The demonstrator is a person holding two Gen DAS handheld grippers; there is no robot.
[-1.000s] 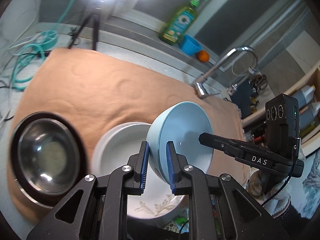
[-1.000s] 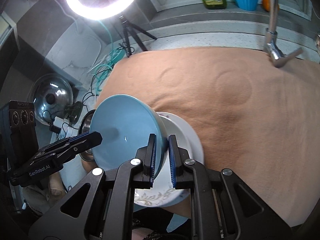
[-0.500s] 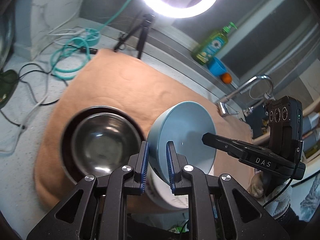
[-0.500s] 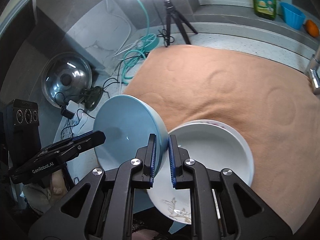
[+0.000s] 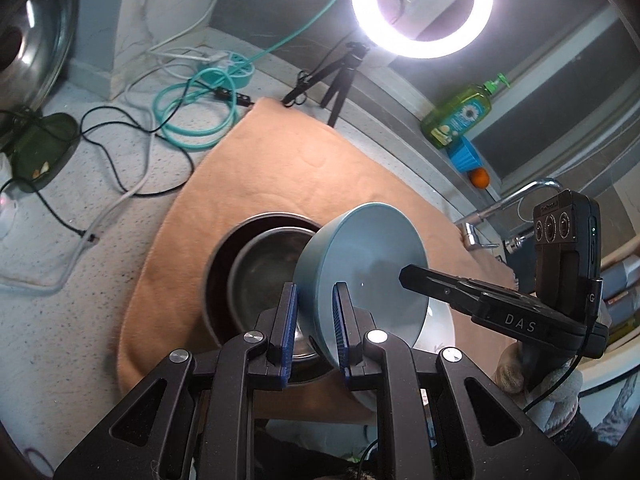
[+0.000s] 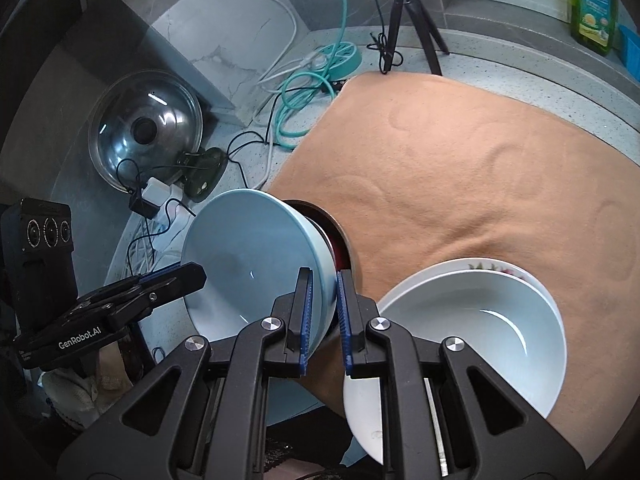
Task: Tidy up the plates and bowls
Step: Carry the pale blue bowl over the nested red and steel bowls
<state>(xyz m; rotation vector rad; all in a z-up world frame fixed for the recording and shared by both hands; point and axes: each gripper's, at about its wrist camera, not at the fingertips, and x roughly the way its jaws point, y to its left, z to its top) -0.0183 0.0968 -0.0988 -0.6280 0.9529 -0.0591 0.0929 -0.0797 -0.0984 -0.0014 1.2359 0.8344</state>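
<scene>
A light blue bowl (image 5: 372, 264) (image 6: 248, 264) hangs tilted in the air, held by both grippers at opposite rims. My left gripper (image 5: 314, 320) is shut on its near rim, and my right gripper (image 6: 322, 312) is shut on the other rim. Under and behind the bowl sits a steel bowl (image 5: 264, 272) nested in a dark bowl (image 5: 218, 268) on the orange cloth (image 5: 288, 168); in the right wrist view only the dark bowl's edge (image 6: 340, 240) shows. To the right on the cloth (image 6: 460, 168), a white bowl (image 6: 472, 320) rests on a flowered plate (image 6: 500, 268).
Cables and a teal hose (image 5: 192, 112) lie on the counter left of the cloth. A ring light on a tripod (image 5: 420, 4) stands behind. Dish soap (image 5: 456, 116), a blue cup (image 5: 464, 156) and an orange (image 5: 479, 177) sit on the sill near the tap (image 5: 516, 204). A pot lid (image 6: 144, 132) leans at the left.
Both grippers carried the blue bowl leftward, from above the white bowl to above the steel bowl. The grip on the bowl stayed the same.
</scene>
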